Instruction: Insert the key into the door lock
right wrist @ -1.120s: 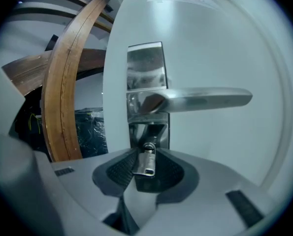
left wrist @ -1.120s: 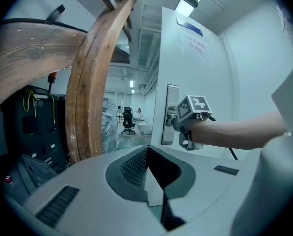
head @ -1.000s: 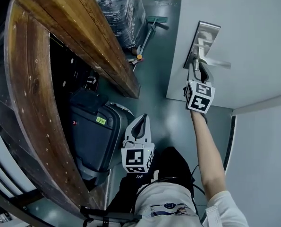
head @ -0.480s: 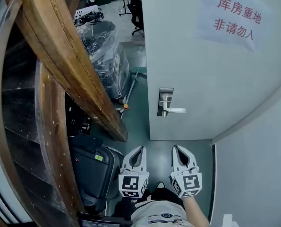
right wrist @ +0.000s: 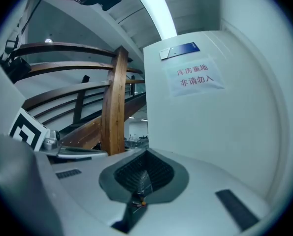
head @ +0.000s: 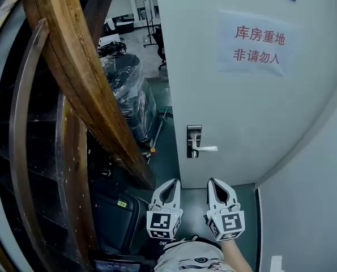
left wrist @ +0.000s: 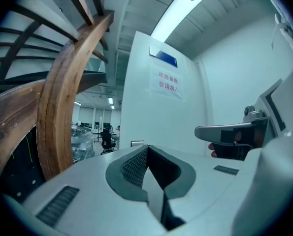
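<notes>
The white door (head: 242, 106) bears a silver lock plate (head: 194, 135) with a lever handle (head: 209, 148) pointing right. The plate is too small here to show a key. Both grippers sit side by side low in the head view, well short of the door and pointing at it. My left gripper (head: 171, 182) is shut with nothing between its pads (left wrist: 136, 166). My right gripper (head: 215, 181) is also shut, and I see no key between its pads (right wrist: 146, 173). The left gripper view shows the lock plate (left wrist: 137, 143) far off beyond the fingertips.
A wooden stair stringer (head: 83, 89) slants across the left. Under it stand a black suitcase (head: 114, 220) and a plastic-wrapped pallet (head: 128, 95). A paper sign (head: 256, 44) hangs on the door. A white wall (head: 315, 203) closes the right side.
A second ago the right gripper was up at the lock plate by the handle. It has drawn back beside the left gripper, and the head view has tilted up to show more of the door.
</notes>
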The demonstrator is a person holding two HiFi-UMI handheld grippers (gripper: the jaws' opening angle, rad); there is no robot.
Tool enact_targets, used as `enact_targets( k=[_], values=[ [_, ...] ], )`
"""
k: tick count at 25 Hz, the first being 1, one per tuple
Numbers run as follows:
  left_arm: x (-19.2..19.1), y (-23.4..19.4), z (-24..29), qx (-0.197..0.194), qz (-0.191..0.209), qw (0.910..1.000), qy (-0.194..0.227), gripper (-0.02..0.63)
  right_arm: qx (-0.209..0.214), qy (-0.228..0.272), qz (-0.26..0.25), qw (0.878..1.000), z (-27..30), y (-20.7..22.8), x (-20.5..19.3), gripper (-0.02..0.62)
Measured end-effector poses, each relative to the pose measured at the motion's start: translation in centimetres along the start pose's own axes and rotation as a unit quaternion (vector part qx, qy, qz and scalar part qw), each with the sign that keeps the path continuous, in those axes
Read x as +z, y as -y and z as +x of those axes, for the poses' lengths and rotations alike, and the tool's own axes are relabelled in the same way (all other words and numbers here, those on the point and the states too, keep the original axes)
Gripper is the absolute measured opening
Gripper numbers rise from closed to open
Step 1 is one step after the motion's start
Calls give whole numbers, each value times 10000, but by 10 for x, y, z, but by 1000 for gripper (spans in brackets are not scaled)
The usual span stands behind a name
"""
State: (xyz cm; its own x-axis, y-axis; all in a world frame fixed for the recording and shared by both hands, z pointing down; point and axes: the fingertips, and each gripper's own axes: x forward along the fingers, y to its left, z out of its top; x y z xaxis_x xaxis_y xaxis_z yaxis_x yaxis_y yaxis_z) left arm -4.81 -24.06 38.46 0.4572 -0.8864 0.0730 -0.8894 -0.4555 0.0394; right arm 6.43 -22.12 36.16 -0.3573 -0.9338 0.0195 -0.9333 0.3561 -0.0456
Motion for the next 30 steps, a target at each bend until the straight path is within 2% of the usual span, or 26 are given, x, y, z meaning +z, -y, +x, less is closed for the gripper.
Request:
enact_targets(
  k=[13,30],
  values=[
    [15,1,7,-52,68,9998,170,5,102,93,-107,9998,6,-7,12,6],
    [14,5,14,-179,52,9997,172,5,68,43,-63,9999,9,-3,6,6]
  ],
)
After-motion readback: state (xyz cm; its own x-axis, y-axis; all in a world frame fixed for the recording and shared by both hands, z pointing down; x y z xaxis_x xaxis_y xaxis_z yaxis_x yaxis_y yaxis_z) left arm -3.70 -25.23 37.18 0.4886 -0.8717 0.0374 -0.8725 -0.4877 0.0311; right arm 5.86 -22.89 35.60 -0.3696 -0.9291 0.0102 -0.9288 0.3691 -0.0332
